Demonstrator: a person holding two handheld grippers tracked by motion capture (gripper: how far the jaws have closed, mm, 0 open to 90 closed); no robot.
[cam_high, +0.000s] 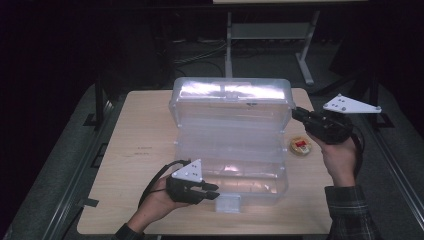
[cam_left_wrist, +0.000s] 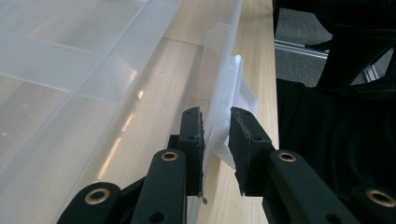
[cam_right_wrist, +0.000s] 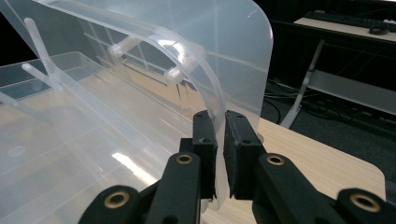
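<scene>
Black jaws of the right gripper (cam_right_wrist: 215, 140) are clamped on the curved rim of the raised lid (cam_right_wrist: 196, 60) of a clear plastic storage box (cam_high: 230, 145), the thin wall pinched between both pads. The left gripper (cam_left_wrist: 215, 140) has its jaws pressed on the box's front wall beside the latch tab (cam_left_wrist: 238, 93), one pad inside the box and one outside.

In the high view the box sits at the middle of the wooden tabletop (cam_high: 140, 145), its lid standing nearly upright along the 12 o'clock edge. The right gripper (cam_high: 300, 116) meets the lid's rim at 3 o'clock; the left gripper (cam_high: 212, 191) holds the base's front wall at about 7 o'clock. A small round yellow and red item (cam_high: 300, 146) lies on the tabletop just beside the box, at its 3 o'clock side.

The step in hand looks to be swinging the lid on its hinge while the base is steadied. It would go best with the left hold kept firm and low so the light box cannot slide or tip. The right hand should follow the hinge's arc rather than pull straight, since the slick, flexing rim could slip out from between the pads. The lid's path should stay clear of the small round item.
</scene>
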